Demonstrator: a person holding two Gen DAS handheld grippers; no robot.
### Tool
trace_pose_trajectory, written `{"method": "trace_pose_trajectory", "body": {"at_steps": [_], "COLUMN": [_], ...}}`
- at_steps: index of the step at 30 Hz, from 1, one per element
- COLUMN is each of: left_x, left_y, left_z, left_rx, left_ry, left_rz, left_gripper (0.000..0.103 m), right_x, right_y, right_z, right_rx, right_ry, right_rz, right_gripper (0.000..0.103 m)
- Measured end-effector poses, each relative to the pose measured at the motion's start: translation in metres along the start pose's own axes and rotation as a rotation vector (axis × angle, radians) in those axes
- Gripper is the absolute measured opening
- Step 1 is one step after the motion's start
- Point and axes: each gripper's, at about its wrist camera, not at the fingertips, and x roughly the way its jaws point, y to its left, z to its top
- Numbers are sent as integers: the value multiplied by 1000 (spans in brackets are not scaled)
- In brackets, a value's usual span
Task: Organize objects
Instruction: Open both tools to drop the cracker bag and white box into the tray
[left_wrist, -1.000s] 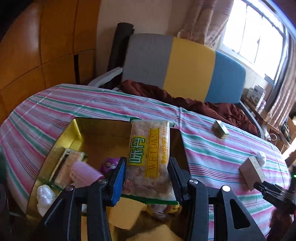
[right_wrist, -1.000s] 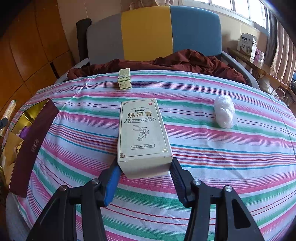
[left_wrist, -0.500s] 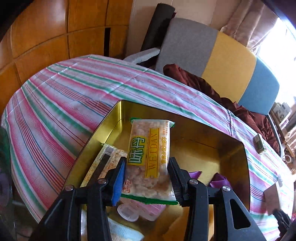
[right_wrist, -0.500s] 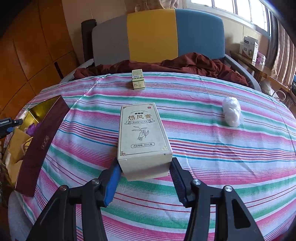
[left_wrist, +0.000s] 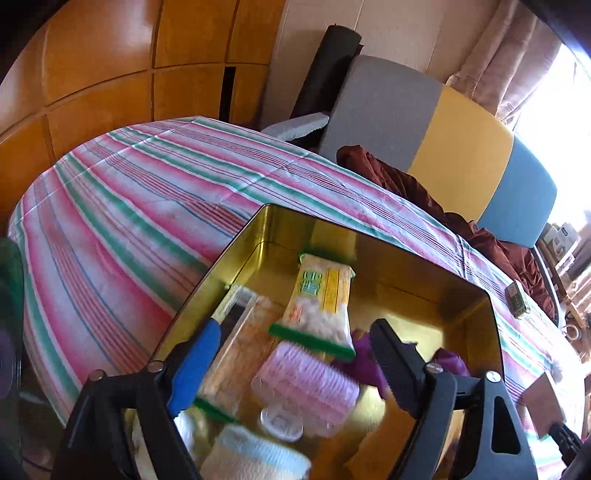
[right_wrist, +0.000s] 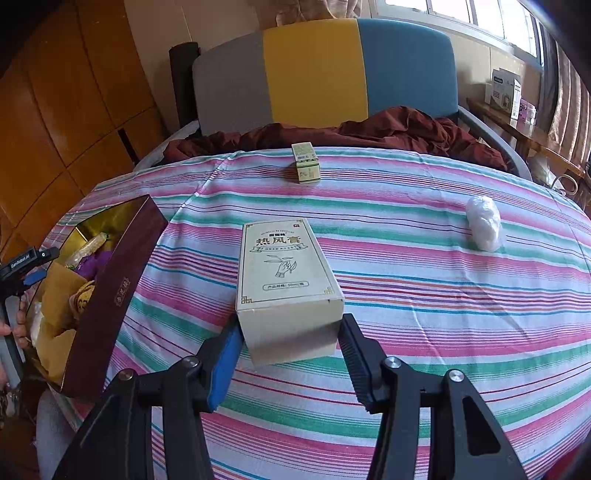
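Left wrist view shows our left gripper (left_wrist: 295, 363) with its jaws opening over the gold-lined box (left_wrist: 258, 229). Nothing sits between the pads now. The snack packet (left_wrist: 321, 306) lies ahead of the jaws on the box floor, just beyond the pink roller (left_wrist: 306, 384), which lies under the gap between the jaws. A second clear packet (left_wrist: 240, 347) lies beside the blue pad. So we judge this step to be the release: one item dropped into the box.

Our right gripper (right_wrist: 288, 354) is clamped on the near end of the cream carton (right_wrist: 284, 273), one pad on each side face. The carton juts forward from the jaws above the striped cloth (right_wrist: 443, 295). We cannot tell whether its far end touches the cloth. The box stands well off to the left of these jaws, its maroon wall (right_wrist: 118, 295) facing us.

Next, we judge, the left gripper should back up and clear of the box before the right one brings the carton across. That carry calls for height enough to pass the maroon wall. Still out on the cloth ahead of the right jaws are the small green carton (right_wrist: 306, 164) and the white wrapped lump (right_wrist: 482, 223).
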Motion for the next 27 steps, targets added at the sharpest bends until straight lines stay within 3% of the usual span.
{"method": "trace_pose_trajectory", "body": {"at_steps": [6,16,24,27], "left_x": [-23,-55,-67,-69], "left_y": [0,-19,-15,-10], "left_z": [-29,-65,-69,-70], "left_rx": [-46,33,31,29], "left_ry": [-10,-49,-38,-37], "left_rz": [-28,-46,-74,-71], "left_gripper": [93,93,95,95], "right_x": [-4,-16,22,42], "right_y": [21,86,166,190], "right_z": [10,46,77,84], "right_rx": [-21,-67,-197,-227], "right_ry": [-14,-55,19,54], "right_rz": [41,202,334,344], "right_gripper": [53,52,52,52]}}
